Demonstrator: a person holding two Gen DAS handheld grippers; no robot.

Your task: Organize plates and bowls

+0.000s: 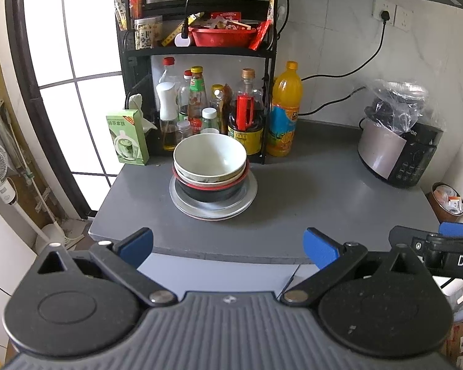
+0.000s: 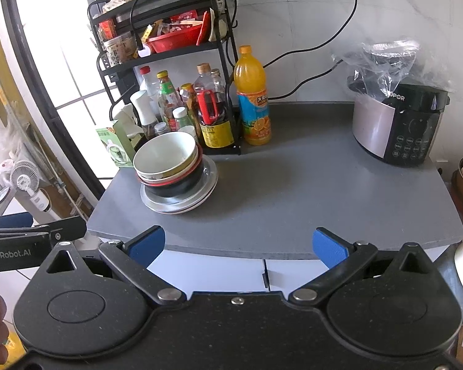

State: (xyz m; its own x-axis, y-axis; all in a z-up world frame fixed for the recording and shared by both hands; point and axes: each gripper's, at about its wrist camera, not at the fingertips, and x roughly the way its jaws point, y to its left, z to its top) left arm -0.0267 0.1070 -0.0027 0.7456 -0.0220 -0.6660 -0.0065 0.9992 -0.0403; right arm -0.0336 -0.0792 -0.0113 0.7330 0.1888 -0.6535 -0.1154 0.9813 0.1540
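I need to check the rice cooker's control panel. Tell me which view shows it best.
The right wrist view: the rice cooker stands nearly whole there, its button panel facing the camera. In the left wrist view the rice cooker sits near the frame's edge, more distorted, its panel at a slant and partly behind the plastic bag.

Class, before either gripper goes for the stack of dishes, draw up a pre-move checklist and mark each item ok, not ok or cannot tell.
1. Left gripper open, holding nothing: ok.
2. Right gripper open, holding nothing: ok.
3. Top white bowl sits level in the stack: not ok, it tilts in the right wrist view.
4. Plates flat on the grey counter: ok.
5. Bare counter right of the stack: ok.
6. How many bowls are nested: cannot tell.
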